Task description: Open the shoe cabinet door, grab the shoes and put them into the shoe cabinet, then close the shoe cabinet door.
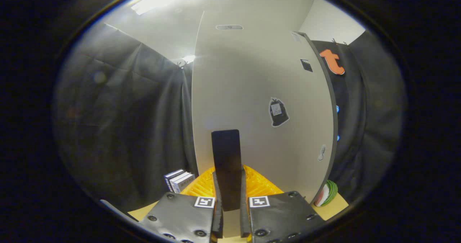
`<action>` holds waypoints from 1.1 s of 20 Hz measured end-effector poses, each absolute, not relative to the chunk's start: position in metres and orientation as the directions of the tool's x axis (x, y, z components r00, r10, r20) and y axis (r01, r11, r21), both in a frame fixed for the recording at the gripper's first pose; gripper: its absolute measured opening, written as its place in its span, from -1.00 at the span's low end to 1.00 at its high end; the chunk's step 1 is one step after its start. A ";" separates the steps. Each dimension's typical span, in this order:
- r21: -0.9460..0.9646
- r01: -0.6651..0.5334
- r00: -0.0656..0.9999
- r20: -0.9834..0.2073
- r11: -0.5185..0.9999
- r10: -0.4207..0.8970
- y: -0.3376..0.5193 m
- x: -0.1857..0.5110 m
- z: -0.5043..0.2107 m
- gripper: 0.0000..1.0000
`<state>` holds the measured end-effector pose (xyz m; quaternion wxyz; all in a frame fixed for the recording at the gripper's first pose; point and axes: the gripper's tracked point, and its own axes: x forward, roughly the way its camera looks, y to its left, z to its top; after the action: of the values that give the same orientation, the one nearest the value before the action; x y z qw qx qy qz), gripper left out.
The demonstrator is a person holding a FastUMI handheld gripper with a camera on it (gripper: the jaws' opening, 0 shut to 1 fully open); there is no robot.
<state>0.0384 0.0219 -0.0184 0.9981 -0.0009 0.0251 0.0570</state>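
While gripper [229, 214] clamps door handle [226, 167], books [179, 180] lie left.

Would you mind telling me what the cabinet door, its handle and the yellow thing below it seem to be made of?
The cabinet door looks like smooth laminated board with a satin sheen and a dark edge. Its handle, a flat dark matte bar gripped between the gripper fingers, may be plastic or coated metal. The yellow ribbed thing looks like moulded plastic.

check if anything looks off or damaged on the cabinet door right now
Nothing looks damaged. The gripper is shut on the black door handle of the white shoe cabinet door, which stands upright with stickers on it.
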 end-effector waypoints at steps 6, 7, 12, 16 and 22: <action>0.009 -0.099 0.994 -0.045 0.995 0.100 0.003 0.020 -0.013 -0.60; 0.009 -0.090 0.995 -0.043 0.996 0.091 -0.001 0.017 -0.013 -0.60; 0.014 -0.038 0.999 -0.035 0.999 0.038 -0.026 0.002 -0.009 -0.62; 0.032 0.027 0.999 -0.022 0.999 -0.026 -0.048 -0.009 -0.004 -0.63; 0.018 0.127 0.992 0.025 0.992 -0.127 -0.084 -0.011 0.007 -0.75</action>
<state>-0.0115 -0.0842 0.0072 0.9979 0.0080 -0.0133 -0.0636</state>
